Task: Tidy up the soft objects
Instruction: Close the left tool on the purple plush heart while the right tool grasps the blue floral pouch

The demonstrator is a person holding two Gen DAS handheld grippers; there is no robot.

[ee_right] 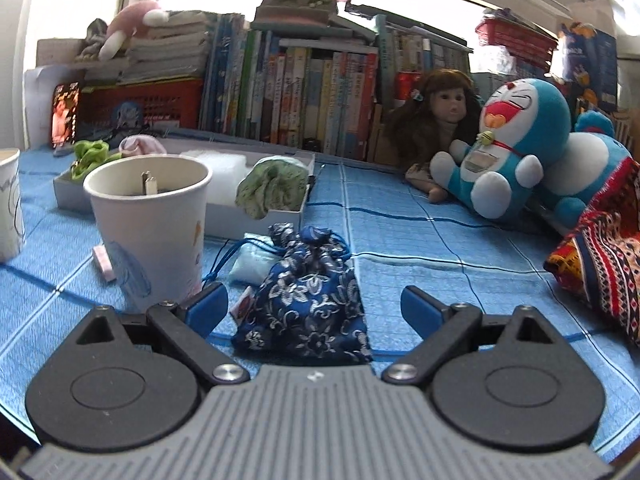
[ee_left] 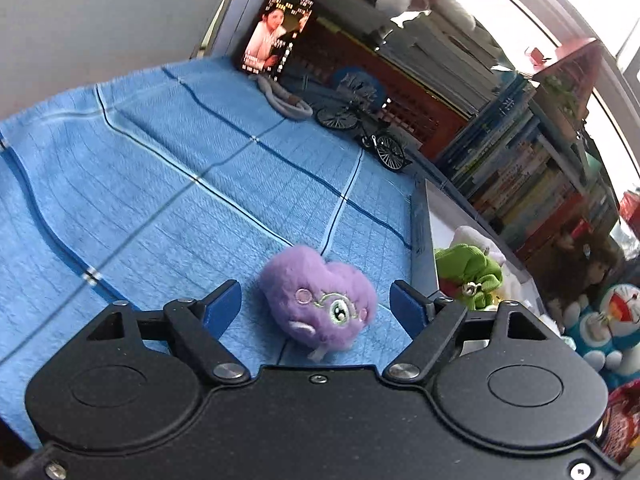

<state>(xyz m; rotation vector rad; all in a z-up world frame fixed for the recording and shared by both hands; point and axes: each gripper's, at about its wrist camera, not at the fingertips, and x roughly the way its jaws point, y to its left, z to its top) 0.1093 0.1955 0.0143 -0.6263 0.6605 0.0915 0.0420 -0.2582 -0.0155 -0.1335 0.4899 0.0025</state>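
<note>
While the left claw [ee_left: 316,304] stands wide open over the blue cloth [ee_left: 160,184], the purple plush [ee_left: 318,306] lies between its blue fingers [ee_left: 222,306], touching neither of them. Left of that claw and beyond it the cloth-covered worktop runs bare up to the far wall, so most of the open room is on that side. Just right of the claw rises the near edge of a white tray [ee_left: 430,240], which holds a green cloth toy [ee_left: 468,272] with pale soft things behind it. Farther off stand a model bicycle [ee_left: 364,132] and a lit phone [ee_left: 276,32], propped against a red crate.

The right claw [ee_right: 314,312] is likewise open and grips nothing; a blue flowered pouch [ee_right: 312,296] lies between its fingers [ee_right: 206,308] without touching them. A paper cup [ee_right: 152,220] stands just to its left, close by the left finger, with a small metal piece inside. Beyond the pouch sits the tray [ee_right: 256,216], a green cloth bundle [ee_right: 272,188] at its near corner. To the right the cloth is free up to a patterned knit [ee_right: 600,264], and farther back sit a blue cat plush [ee_right: 516,148] and a doll [ee_right: 436,120] before a row of books [ee_right: 304,92].
</note>
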